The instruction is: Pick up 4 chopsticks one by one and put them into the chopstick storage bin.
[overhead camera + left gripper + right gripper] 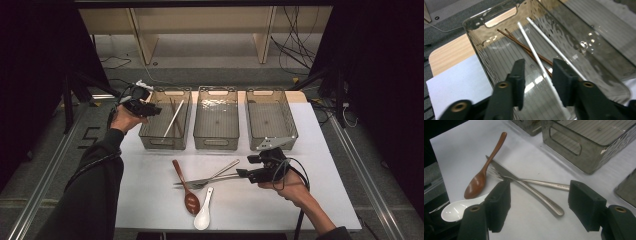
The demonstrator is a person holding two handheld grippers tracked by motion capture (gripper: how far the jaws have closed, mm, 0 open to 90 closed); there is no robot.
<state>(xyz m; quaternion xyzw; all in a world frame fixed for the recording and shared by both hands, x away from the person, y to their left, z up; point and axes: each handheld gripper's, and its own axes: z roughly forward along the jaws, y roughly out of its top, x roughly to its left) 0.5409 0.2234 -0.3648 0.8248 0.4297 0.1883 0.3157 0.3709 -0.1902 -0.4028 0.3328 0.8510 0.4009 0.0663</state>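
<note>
Left tool [537, 82] hung spread above white chopsticks [541, 63] in the left bin [150, 137]; right tool [539, 205], spread wide, risked nudging crossed knife [529, 187] and fork [541, 183] askew

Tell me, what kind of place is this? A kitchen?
Probably not a kitchen but a lab or recording workspace. A white table holds three clear sorting bins and loose cutlery, a person works with handheld grippers, loose cables trail on the floor, and dark curtains flank the table.
</note>
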